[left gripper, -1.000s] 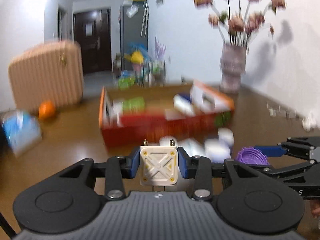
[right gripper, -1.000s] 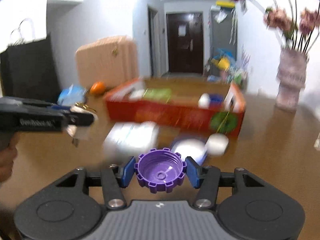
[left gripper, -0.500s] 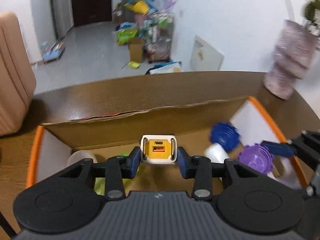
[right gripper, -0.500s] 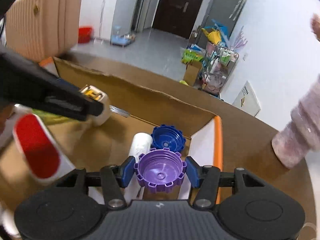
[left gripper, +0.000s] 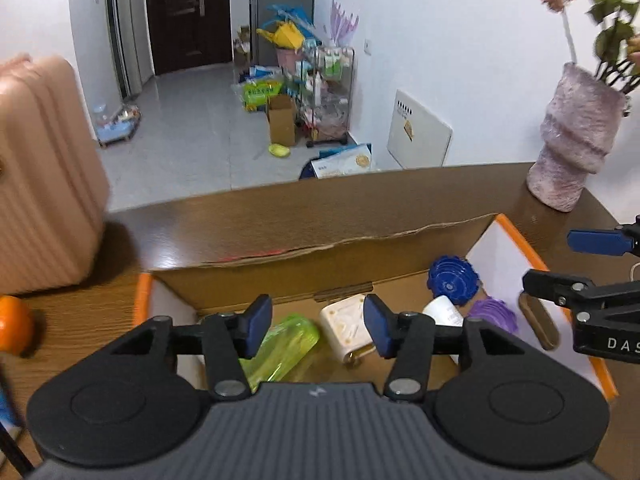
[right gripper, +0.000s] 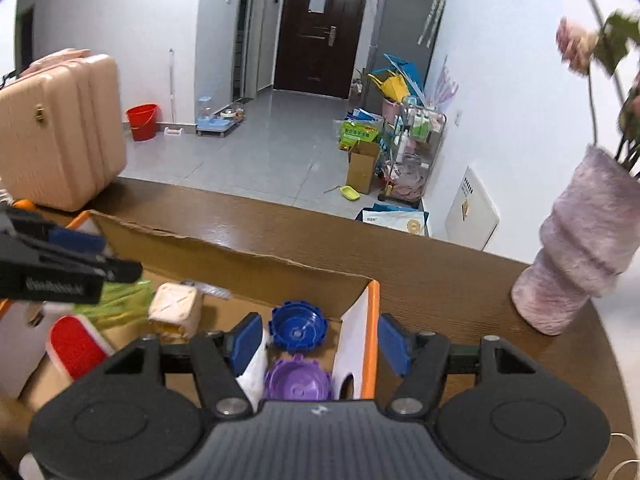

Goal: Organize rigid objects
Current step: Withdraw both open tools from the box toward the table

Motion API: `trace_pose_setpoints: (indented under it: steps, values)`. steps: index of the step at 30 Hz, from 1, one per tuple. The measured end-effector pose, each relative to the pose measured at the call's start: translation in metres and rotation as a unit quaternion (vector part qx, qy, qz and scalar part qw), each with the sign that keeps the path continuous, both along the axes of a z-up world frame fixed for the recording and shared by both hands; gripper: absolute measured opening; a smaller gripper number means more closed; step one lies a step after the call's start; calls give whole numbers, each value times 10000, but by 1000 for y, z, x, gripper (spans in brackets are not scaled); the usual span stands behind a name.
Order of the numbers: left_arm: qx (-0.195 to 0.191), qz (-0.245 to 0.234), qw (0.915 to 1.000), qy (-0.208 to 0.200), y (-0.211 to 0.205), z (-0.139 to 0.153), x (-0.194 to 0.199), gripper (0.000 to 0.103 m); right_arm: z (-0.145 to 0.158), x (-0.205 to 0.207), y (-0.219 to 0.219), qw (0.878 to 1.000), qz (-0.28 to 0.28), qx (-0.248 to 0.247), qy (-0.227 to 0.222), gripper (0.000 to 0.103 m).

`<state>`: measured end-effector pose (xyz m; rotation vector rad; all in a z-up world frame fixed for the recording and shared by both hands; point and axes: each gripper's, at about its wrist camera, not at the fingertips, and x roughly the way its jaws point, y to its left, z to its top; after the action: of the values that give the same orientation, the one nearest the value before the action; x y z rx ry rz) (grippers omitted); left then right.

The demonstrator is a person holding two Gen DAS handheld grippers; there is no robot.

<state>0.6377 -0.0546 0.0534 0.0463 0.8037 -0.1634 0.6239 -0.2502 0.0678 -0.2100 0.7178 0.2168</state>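
An open cardboard box (left gripper: 304,268) with orange edges sits on the wooden table. My left gripper (left gripper: 318,330) is open and empty above it. Below it in the box lie the white and yellow charger (left gripper: 346,326) and a green bottle (left gripper: 280,346). My right gripper (right gripper: 320,340) is open and empty over the box's right end (right gripper: 372,320). The purple cap (right gripper: 298,378) lies in the box under it, next to a blue cap (right gripper: 298,326) and a white bottle (right gripper: 254,372). The charger also shows in the right wrist view (right gripper: 174,308).
A pink-grey vase (right gripper: 580,264) with flowers stands on the table right of the box. A pink suitcase (left gripper: 40,184) and an orange fruit (left gripper: 12,330) are at the left. A red and white item (right gripper: 76,344) lies in the box's left part.
Both grippers moved over the box and opened. The charger dropped from the left gripper and the purple cap from the right gripper; both now lie in the box.
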Motion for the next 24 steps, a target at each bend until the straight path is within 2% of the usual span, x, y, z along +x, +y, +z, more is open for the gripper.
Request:
trace_pose_setpoints:
  steps: [3,7,12,15,18,21,24]
  values:
    - [34,-34,9998,-189,6,28,-31,56,22,-34,0,9998,184,-72,-73,64]
    - [142,44,9979,-633,17,61,-92,65,47,-92,-10,9989,301,133,-348,70]
    - [-32,232,9896,-1420,34,80,-203,77,55,-177,-25,9945,354,607,-778,74]
    - [11,386,9807,-1918,39,76,-272,85,49,-239,-31,9891,316,978,-1052,76]
    - [14,425,9745,-2205,33,61,-333,89,39,-292,-28,9835,360,1117,-1376,80]
    - [2,398,9727,-2288,27,38,-380,89,17,-343,-19,9783,410,1154,-1669,81]
    - [-63,491,9743,-2198,19,16,-417,91,-5,-382,-11,9775,451,1130,-1720,84]
